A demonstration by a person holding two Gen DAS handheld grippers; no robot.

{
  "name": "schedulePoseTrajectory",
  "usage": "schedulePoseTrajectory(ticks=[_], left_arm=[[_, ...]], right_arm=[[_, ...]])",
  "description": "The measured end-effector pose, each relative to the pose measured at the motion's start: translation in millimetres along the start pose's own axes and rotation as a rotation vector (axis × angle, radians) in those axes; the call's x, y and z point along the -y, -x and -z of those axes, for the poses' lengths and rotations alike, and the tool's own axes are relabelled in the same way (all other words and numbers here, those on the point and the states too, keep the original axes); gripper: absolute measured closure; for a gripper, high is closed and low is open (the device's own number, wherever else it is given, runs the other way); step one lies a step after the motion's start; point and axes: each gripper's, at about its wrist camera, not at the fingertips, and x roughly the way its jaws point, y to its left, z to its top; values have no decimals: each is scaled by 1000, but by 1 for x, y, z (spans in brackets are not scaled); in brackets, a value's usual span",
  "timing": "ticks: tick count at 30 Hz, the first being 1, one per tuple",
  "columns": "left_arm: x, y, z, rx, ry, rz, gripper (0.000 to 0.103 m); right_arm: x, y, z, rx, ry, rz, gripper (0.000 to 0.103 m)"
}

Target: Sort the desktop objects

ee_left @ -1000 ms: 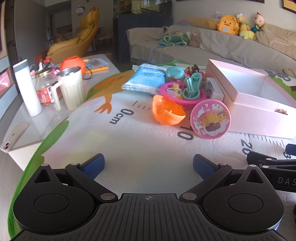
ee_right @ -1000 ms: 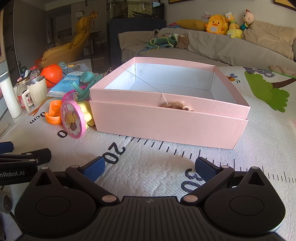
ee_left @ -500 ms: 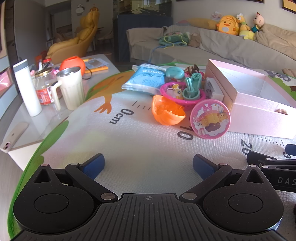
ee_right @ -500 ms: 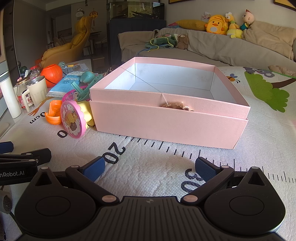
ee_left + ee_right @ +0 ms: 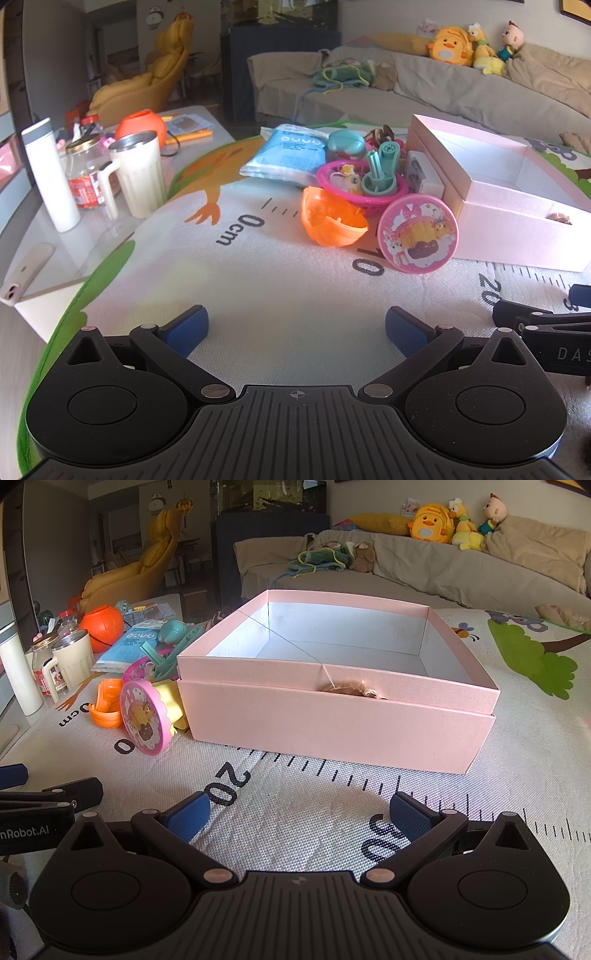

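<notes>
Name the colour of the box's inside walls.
White, against a pink outside; the box shows this best in the right wrist view.

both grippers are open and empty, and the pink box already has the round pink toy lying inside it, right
Not quite. The left gripper and right gripper are open and empty, but the round pink toy is not in the pink box. It stands on edge on the mat outside the box, by its left corner. The right wrist view shows no toys in what it sees of the box's inside.

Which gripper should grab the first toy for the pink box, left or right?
Left, probably. The open left gripper faces the toy pile, with the orange shell straight ahead. The open right gripper faces the pink box.
</notes>
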Motion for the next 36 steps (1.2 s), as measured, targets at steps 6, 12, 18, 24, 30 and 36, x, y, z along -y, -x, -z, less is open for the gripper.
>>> schedulePoseTrajectory(ticks=[6, 12, 18, 24, 30, 36], left_arm=[[-4, 4, -1, -52, -39, 42, 0], [-12, 15, 5, -81, -87, 116, 0], [-34, 29, -3, -49, -15, 115, 0], [-68, 36, -24, 4, 54, 11, 0], [-86, 38, -29, 30, 93, -42, 0], [-101, 36, -27, 39, 134, -58, 0]], right_arm=[[-1, 15, 0, -119, -7, 3, 0], [-6, 32, 12, -159, 47, -33, 0], [-16, 50, 20, -187, 93, -108, 0], [-53, 90, 15, 25, 234, -132, 0], [-101, 77, -6, 191, 393, -34, 13], [-141, 14, -15, 190, 453, 104, 30]])
